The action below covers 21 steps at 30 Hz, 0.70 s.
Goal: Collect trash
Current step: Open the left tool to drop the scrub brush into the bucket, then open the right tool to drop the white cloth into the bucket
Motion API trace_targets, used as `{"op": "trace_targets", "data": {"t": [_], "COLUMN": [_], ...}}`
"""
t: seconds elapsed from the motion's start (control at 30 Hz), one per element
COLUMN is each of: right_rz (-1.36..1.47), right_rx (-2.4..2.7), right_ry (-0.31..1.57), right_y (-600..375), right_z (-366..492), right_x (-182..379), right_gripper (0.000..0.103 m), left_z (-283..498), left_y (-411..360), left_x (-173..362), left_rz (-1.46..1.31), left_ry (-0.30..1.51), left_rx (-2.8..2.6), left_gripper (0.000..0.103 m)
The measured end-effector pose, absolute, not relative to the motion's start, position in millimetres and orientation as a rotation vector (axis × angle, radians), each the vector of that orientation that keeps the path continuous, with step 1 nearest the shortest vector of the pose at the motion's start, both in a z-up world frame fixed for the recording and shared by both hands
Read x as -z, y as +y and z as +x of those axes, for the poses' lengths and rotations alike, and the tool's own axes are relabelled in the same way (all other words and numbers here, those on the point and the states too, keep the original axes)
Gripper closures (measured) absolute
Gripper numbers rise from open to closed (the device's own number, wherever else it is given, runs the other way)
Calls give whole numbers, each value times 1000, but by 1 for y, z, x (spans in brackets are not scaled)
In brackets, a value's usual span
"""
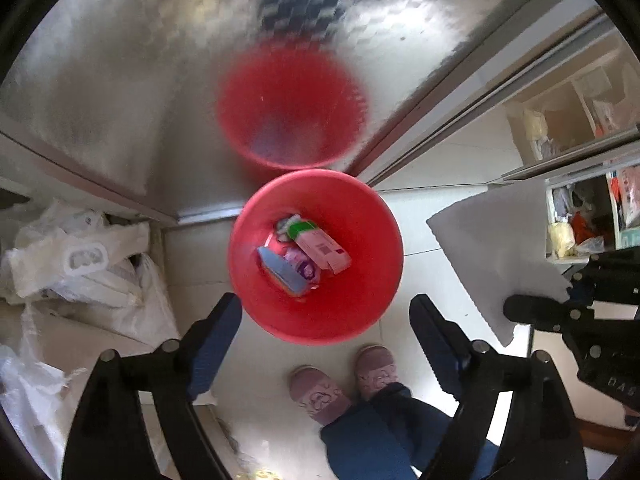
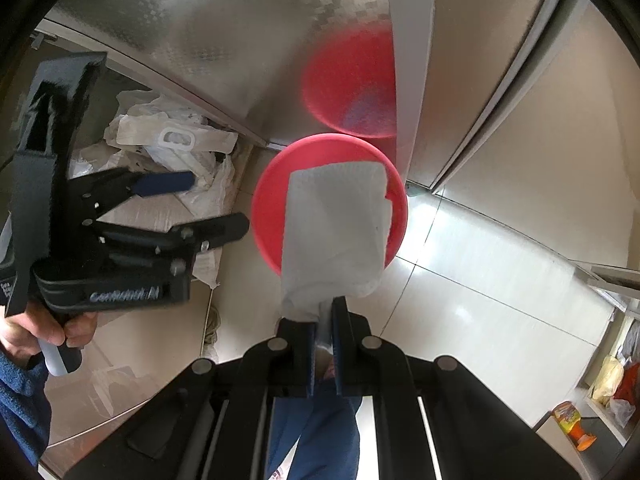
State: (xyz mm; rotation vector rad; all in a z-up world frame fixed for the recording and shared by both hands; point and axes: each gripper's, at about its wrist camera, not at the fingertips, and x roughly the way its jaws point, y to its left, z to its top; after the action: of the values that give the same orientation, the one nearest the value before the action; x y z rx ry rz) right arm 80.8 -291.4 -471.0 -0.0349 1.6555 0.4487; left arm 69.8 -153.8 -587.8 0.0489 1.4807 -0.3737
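A white paper towel (image 2: 334, 228) is held clamped between the closed fingers of the right gripper (image 2: 326, 320), hanging directly above a red plastic bin (image 2: 268, 208) that is set on the tiled floor (image 2: 480, 280) against a metal cabinet (image 2: 208, 40). The left gripper (image 1: 324, 344) is seen with its fingers (image 1: 214, 344) spread wide apart and nothing gripped, poised over the same bin. A pink carton (image 1: 322, 250) and other packaging are seen lying at the bin's bottom. White plastic bags (image 1: 80, 264) are piled on the floor to the left, and pink slippers (image 1: 318, 394) are visible below.
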Motion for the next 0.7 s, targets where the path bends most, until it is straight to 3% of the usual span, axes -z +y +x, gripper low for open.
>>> {"op": "trace_targets", "data": {"t": [0.7], "right_rz": [-163], "right_rx": [-523], "right_ry": [1621], "right_y": [-242], "right_z": [85], "right_x": [527], "right_gripper": [96], "left_z": [58], "left_y": [-95], "left_x": [596], "left_rz": [51], "left_ry": [1455], "left_rx": [257], "left_gripper": [0]}}
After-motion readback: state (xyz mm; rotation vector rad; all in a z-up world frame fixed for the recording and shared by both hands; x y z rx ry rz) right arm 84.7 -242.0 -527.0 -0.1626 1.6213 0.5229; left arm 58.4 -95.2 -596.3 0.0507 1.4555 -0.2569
